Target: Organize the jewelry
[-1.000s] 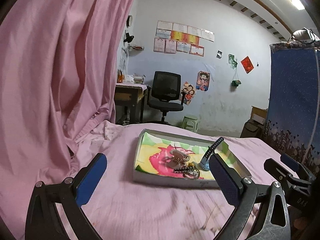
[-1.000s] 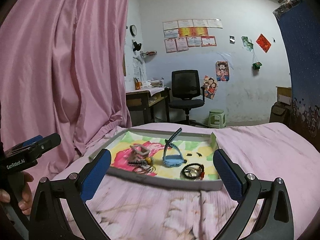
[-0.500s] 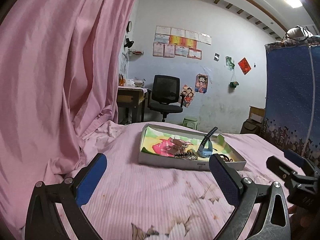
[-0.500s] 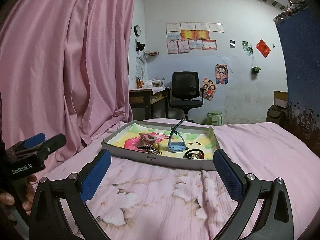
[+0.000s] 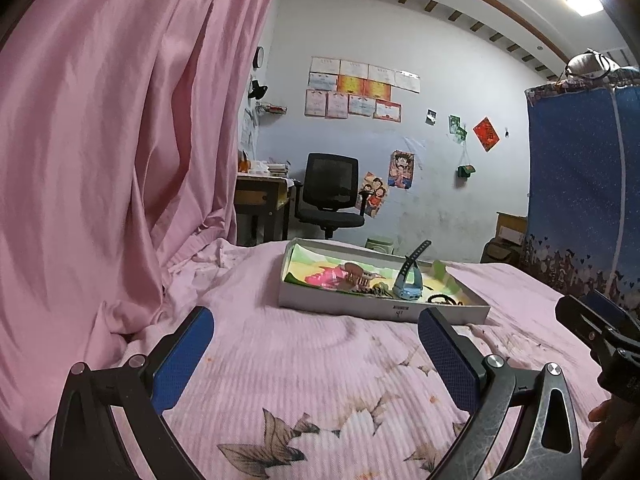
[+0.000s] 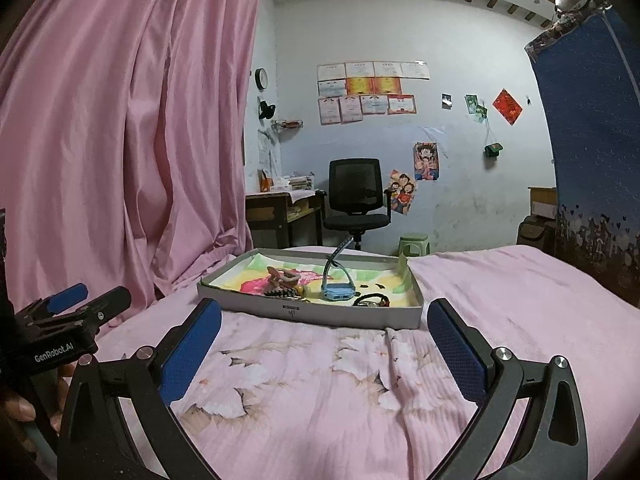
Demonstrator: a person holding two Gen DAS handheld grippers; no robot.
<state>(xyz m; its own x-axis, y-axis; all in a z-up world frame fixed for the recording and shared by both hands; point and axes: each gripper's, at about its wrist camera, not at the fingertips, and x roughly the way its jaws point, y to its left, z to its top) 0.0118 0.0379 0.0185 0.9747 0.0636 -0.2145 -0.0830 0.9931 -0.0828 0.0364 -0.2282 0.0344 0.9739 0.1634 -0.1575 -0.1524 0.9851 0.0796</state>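
Pink bedding is covering the bed, a chair behind. Both grippers' fingers are gaping wide, well apart from the jewelry tray.

A shallow grey cardboard tray with a colourful lining lies flat. Inside lie a blue watch with its strap raised, a brown hair claw and a dark bracelet.

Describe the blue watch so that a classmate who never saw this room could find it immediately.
On the pink bedspread lies a shallow grey tray. Among the trinkets inside, the blue watch sits near the front, the only pale-blue item, one strap sticking upward.
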